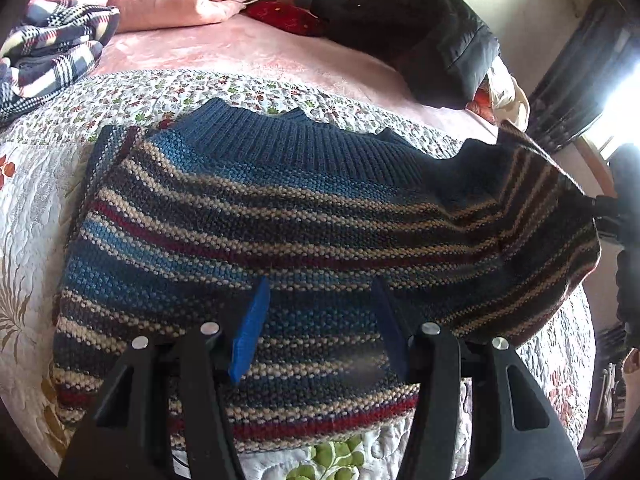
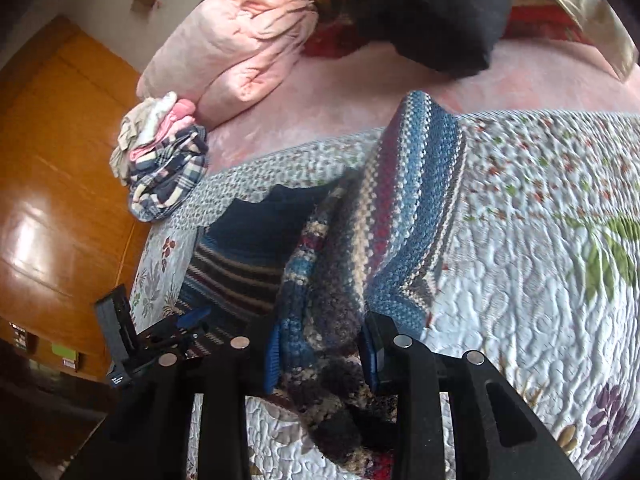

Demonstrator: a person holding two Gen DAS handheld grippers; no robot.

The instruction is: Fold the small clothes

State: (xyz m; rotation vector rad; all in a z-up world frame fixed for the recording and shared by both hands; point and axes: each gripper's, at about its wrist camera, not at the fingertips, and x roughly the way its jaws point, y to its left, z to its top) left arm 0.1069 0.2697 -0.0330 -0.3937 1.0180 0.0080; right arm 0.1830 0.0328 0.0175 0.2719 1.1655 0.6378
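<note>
A small knitted sweater (image 1: 280,216) with blue, red and cream stripes lies flat on the floral quilt (image 1: 32,184), its ribbed blue collar towards the far side. My left gripper (image 1: 320,324) hovers open over the sweater's lower body, with nothing between its blue pads (image 1: 250,332). The sweater's right side is lifted off the quilt towards the right gripper (image 1: 612,216) at the frame edge. In the right wrist view my right gripper (image 2: 322,346) is shut on a bunched fold of the sweater (image 2: 400,208), which rises from the quilt (image 2: 540,280). The left gripper (image 2: 160,336) shows at lower left.
A heap of plaid and pink clothes (image 2: 164,160) sits at the quilt's far left corner. A folded pink duvet (image 2: 240,44) and a black jacket (image 1: 420,36) lie further back on the pink bedding. Wooden floor (image 2: 52,184) borders the bed's left edge.
</note>
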